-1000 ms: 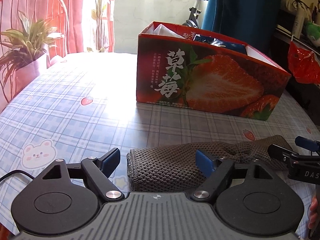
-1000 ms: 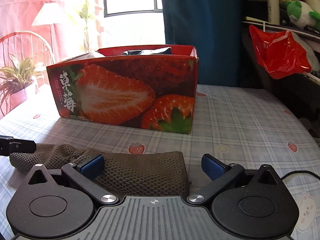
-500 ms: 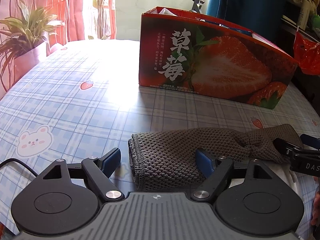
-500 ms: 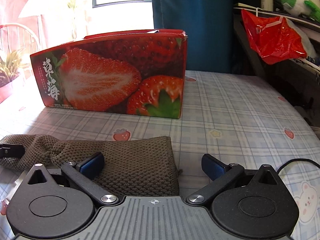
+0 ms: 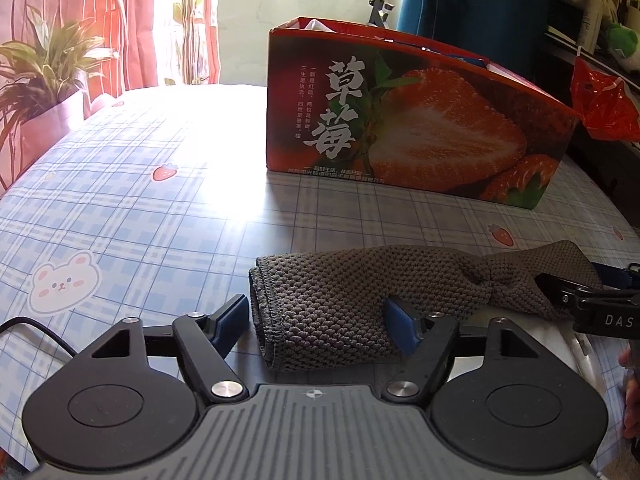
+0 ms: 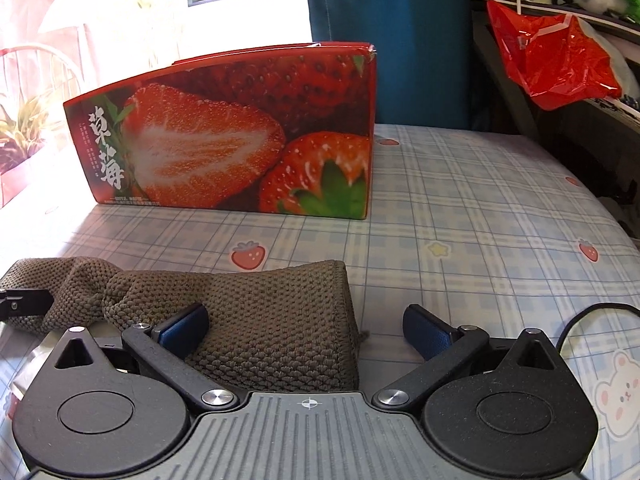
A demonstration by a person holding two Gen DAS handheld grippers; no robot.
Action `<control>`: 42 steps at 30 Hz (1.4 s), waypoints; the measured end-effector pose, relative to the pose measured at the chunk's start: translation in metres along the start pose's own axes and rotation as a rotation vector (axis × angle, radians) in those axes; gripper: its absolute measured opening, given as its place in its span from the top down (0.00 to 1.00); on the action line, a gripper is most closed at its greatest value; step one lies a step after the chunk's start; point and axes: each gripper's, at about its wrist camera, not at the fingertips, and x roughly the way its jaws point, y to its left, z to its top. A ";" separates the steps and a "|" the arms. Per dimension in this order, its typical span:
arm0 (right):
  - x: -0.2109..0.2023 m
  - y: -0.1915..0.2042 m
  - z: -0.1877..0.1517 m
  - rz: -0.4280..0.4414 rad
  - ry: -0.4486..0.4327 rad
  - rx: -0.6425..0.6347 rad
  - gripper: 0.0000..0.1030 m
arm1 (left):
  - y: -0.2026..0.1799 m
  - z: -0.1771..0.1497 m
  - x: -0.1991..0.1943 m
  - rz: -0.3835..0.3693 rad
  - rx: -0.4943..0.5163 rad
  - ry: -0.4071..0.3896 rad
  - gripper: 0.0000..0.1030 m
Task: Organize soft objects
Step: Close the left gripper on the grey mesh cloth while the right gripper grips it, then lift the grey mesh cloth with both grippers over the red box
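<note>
A grey-brown knitted cloth (image 5: 360,288), folded into a long band, lies on the checked tablecloth; it also shows in the right wrist view (image 6: 256,320). My left gripper (image 5: 316,320) is open, its jaws either side of the cloth's left end. My right gripper (image 6: 304,326) is open around the cloth's right end. Its fingertips (image 5: 560,292) show in the left wrist view at the far end. A red strawberry box (image 5: 416,120), open on top, stands behind the cloth; it also shows in the right wrist view (image 6: 224,140).
A potted plant (image 5: 44,80) stands at the table's left edge. A red plastic bag (image 6: 552,56) hangs off a shelf to the right. A blue curtain (image 6: 384,20) hangs behind the box. A cable (image 6: 592,316) trails at the right.
Both grippers have dropped lower and closer to the table, so the box looks taller. The cloth lies flatter and more stretched between them. Both stay open.
</note>
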 end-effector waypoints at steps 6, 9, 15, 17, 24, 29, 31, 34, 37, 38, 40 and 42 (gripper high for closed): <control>-0.005 0.002 -0.001 0.020 -0.014 -0.027 0.10 | -0.006 -0.003 -0.003 -0.048 0.028 -0.019 0.58; -0.009 0.007 -0.002 0.044 -0.034 -0.073 0.27 | -0.009 -0.004 -0.005 -0.064 0.040 -0.029 0.70; -0.016 0.015 0.000 0.109 -0.033 -0.113 0.58 | -0.015 -0.006 -0.007 -0.059 0.067 -0.037 0.76; -0.016 0.015 0.001 0.120 -0.029 -0.107 0.64 | -0.016 -0.006 -0.007 -0.057 0.070 -0.037 0.76; -0.022 0.020 -0.001 0.130 -0.045 -0.130 0.86 | -0.014 -0.005 -0.006 -0.057 0.072 -0.036 0.76; -0.023 0.017 0.000 0.140 -0.049 -0.102 0.88 | -0.012 -0.006 -0.007 -0.061 0.066 -0.039 0.76; -0.026 0.015 0.001 0.145 -0.056 -0.085 0.89 | -0.011 -0.005 -0.009 -0.059 0.063 -0.044 0.77; -0.032 0.010 0.006 0.161 -0.086 -0.051 0.89 | -0.009 0.001 -0.016 -0.059 0.055 -0.076 0.77; -0.041 0.005 0.016 0.177 -0.131 -0.030 0.89 | -0.008 0.011 -0.025 -0.066 0.060 -0.118 0.77; -0.044 0.004 0.020 0.181 -0.144 -0.029 0.89 | -0.009 0.015 -0.028 -0.065 0.068 -0.131 0.77; -0.051 0.003 0.029 0.187 -0.174 -0.035 0.89 | -0.011 0.022 -0.033 -0.064 0.084 -0.154 0.78; -0.056 0.002 0.038 0.190 -0.200 -0.041 0.89 | -0.014 0.032 -0.037 -0.069 0.096 -0.166 0.78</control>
